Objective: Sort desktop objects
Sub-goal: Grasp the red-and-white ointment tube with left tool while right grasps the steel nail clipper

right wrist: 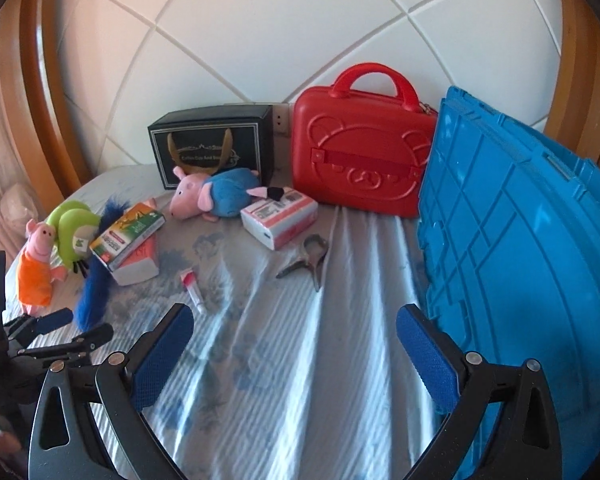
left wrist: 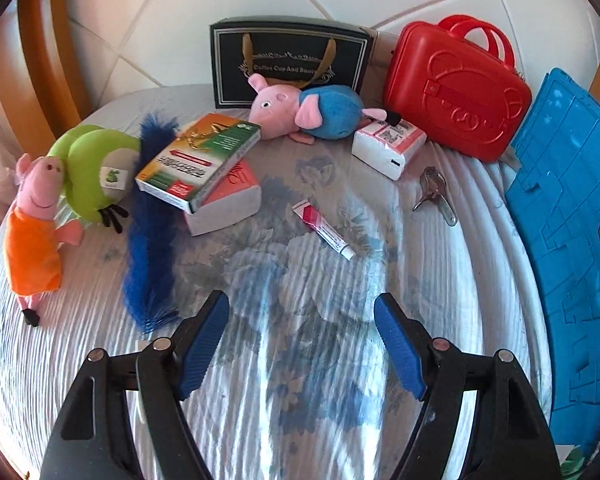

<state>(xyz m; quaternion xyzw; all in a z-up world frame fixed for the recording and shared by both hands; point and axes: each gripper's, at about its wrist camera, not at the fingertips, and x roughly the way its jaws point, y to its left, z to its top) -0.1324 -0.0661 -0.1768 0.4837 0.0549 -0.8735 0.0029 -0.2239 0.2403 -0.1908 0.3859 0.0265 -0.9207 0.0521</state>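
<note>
here, both grippers [left wrist: 302, 312] [right wrist: 294, 322] agape, low

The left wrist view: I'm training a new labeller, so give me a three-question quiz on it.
1. True or false: the green box lies partly on the pink pack.
2. What lies nearest the left gripper? A) tube B) red case C) black box
3. Fill in: the blue-shirted pig lies in front of the ____ box.

Key: 1 true; 2 A; 3 black.
</note>
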